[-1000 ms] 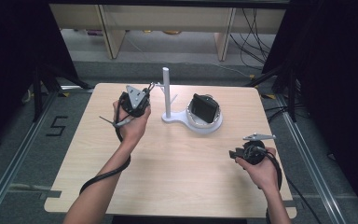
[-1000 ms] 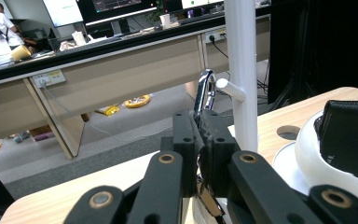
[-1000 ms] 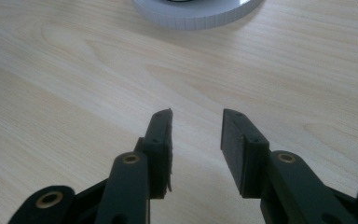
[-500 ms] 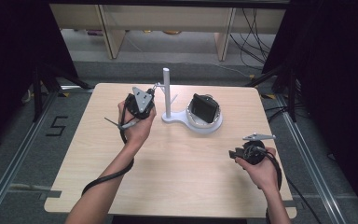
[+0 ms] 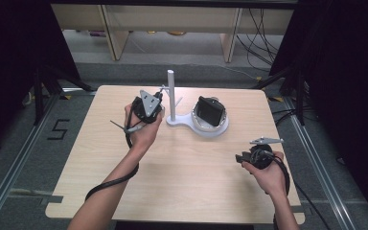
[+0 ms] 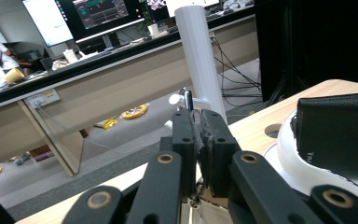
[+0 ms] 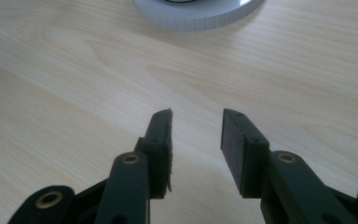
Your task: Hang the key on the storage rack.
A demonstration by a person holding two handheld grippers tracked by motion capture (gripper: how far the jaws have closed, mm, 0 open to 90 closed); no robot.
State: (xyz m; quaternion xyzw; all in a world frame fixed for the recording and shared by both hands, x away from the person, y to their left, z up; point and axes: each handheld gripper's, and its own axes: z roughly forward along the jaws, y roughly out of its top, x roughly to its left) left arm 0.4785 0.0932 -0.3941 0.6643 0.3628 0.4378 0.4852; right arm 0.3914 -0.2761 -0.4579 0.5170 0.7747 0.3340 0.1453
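Observation:
A white stand (image 5: 171, 93) with a tall post (image 6: 198, 56) and short side pegs rises at the table's far middle. Its round dish (image 5: 220, 130) holds a black boxy object (image 5: 209, 111), which looms at the right (image 6: 340, 135) of the left gripper view. My left gripper (image 5: 160, 94) is raised beside the post, jaws shut, with a thin metal piece (image 6: 187, 99) poking up between the tips, close to a peg (image 6: 176, 99). My right gripper (image 5: 242, 158) rests low at the front right. In the right gripper view its jaws (image 7: 195, 135) stand open over bare wood.
The dish's white rim (image 7: 200, 16) lies ahead of the right gripper. Shelving and cables sit on the floor beyond the table's far edge (image 5: 172, 87). Black cables trail from both grippers along the forearms.
The left gripper has edged slightly right, closer to the post. The right hand has kept still.

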